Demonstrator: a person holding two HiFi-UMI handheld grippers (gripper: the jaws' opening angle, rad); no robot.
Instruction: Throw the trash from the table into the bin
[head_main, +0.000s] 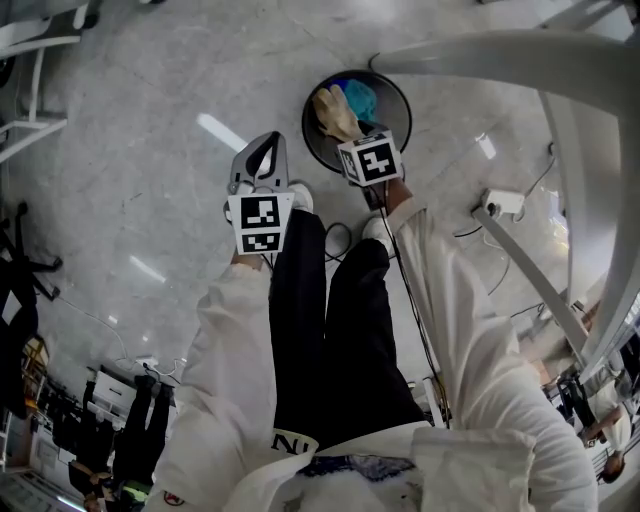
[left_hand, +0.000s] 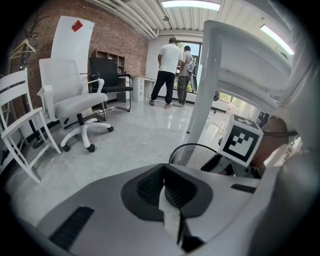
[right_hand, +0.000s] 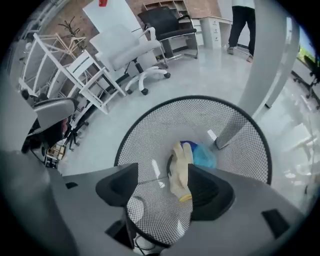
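Right gripper view: my right gripper (right_hand: 162, 189) has its jaws wide apart, gripping nothing.
Trash: a cream glove (right_hand: 181, 167) and a blue wad (right_hand: 203, 156) lie in the mesh bin (right_hand: 200, 120) directly below it.
Left gripper view: my left gripper (left_hand: 167, 187) pinches a white scrap (left_hand: 172, 218).

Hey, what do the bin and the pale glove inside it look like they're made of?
Bin: black wire mesh, likely metal, matte; its wall is a fine see-through grid under a solid rim. Glove: cream, smooth and limp with a rolled yellowish cuff, so probably thin rubber or latex, though the look leaves that open.
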